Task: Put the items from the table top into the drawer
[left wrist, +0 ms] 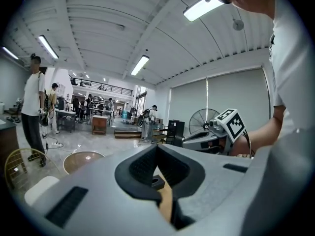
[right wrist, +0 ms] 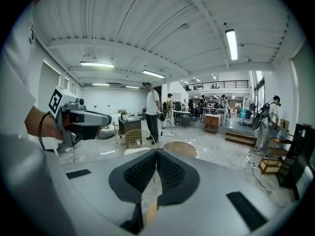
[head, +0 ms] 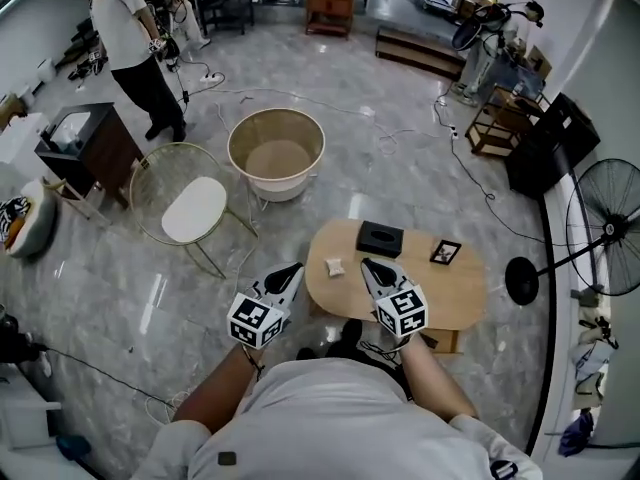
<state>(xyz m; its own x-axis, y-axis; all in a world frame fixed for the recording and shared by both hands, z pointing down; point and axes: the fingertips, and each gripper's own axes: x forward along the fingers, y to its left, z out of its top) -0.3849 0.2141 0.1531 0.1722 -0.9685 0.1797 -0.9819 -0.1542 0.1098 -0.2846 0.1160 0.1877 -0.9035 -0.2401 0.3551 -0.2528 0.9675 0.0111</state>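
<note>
The person is holding both grippers close to the body, side by side above the near edge of the table (head: pixel 470 293). The left gripper (head: pixel 291 272) is pointing over the table's left end; in its own view the left gripper (left wrist: pixel 157 147) is keeping its jaws pressed together, tips touching, with nothing between them, and only a strip of table top and the black box (left wrist: pixel 157 182) are showing through the slot lower down. The right gripper (head: pixel 371 266) is hovering over the table's near middle; in its own view the right gripper (right wrist: pixel 156 152) is likewise standing with its jaws fully together and gripping nothing. Neither gripper is touching any item. Just beyond their tips, the pale item (head: pixel 335 266) is lying on the table between the two grippers. Farther back the black box (head: pixel 380 238) is sitting near the far edge, and the frame (head: pixel 445 253) is lying well to its right. Past the table a round tub (head: pixel 276 153) is standing on the floor beside a wire chair (head: pixel 195 209), a fan (head: pixel 606 228) is standing at the right, and a person (head: pixel 128 38) is standing far off at the left.
</note>
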